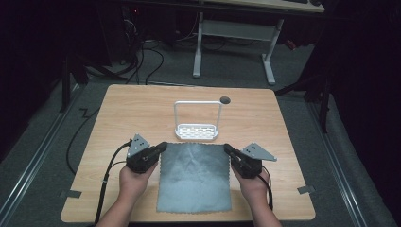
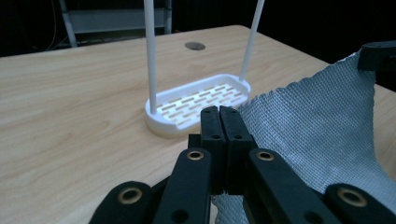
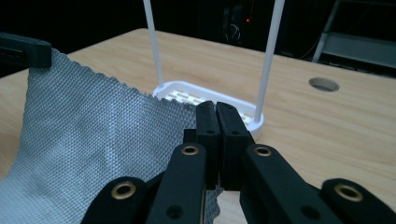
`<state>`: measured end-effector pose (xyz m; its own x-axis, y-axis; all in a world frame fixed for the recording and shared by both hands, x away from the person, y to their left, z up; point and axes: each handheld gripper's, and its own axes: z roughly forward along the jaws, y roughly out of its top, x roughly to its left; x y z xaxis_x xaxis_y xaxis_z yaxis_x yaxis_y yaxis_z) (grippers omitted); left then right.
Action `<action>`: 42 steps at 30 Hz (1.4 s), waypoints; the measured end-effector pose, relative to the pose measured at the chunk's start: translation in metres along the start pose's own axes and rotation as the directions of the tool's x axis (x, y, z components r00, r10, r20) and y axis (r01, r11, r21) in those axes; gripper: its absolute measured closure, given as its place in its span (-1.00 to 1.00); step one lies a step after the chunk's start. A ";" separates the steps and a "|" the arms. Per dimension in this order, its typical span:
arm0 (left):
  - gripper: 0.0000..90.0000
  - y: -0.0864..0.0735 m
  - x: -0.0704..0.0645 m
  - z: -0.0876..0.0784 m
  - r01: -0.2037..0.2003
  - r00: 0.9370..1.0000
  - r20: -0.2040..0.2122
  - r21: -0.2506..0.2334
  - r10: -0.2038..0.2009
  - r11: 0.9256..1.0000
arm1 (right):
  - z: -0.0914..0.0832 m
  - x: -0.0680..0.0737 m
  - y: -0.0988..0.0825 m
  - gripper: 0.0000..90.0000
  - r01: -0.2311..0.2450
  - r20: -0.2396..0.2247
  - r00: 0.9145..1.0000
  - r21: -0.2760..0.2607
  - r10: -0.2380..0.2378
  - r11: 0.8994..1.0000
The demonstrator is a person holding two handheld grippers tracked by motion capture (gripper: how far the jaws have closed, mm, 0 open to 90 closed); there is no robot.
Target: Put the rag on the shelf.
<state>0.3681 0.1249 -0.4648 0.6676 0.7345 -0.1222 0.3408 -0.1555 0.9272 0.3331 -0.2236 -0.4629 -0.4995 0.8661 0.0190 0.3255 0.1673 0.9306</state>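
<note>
A grey woven cloth point(image 1: 194, 177) is spread at the front middle of the wooden table point(image 1: 123, 118). My left gripper point(image 1: 163, 146) is shut on its far left corner, my right gripper point(image 1: 227, 148) on its far right corner. That far edge hangs lifted between them. In the left gripper view the jaws point(image 2: 219, 114) meet on the cloth point(image 2: 317, 126). The right gripper view shows closed jaws point(image 3: 215, 112) pinching the cloth point(image 3: 88, 135). Just beyond the cloth stands a white rack point(image 1: 197, 130), a slotted base under a tall thin hoop.
A round cable hole point(image 1: 225, 100) lies in the table behind the rack. Beyond the table's far edge stand a white desk frame point(image 1: 234, 33) and loose cables on the floor point(image 1: 151, 56). Tape marks sit at both front corners.
</note>
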 end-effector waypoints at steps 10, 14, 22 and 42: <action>1.00 0.029 0.002 -0.007 0.002 1.000 -0.008 -0.106 -0.003 0.994 | -0.013 -0.009 0.030 0.98 -0.008 0.025 1.000 -0.108 0.010 0.994; 1.00 0.040 -0.001 -0.009 -0.022 1.000 -0.019 -0.142 0.020 0.990 | -0.019 -0.013 0.044 0.98 -0.007 0.033 0.999 -0.150 0.012 0.989; 1.00 0.060 -0.003 -0.013 -0.047 0.999 -0.036 -0.211 0.041 0.976 | -0.025 -0.015 0.069 0.99 0.011 0.043 0.999 -0.221 -0.001 0.975; 1.00 0.110 0.003 -0.020 -0.141 0.988 -0.102 -0.294 0.115 0.945 | -0.032 -0.016 0.110 0.99 0.062 0.064 0.997 -0.299 -0.044 0.952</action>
<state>0.3945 0.1228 -0.3564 0.6312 0.7753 0.0221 0.0336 -0.0558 0.9979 0.3510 -0.2337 -0.3492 -0.4608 0.8863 -0.0459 0.0395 0.0721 0.9966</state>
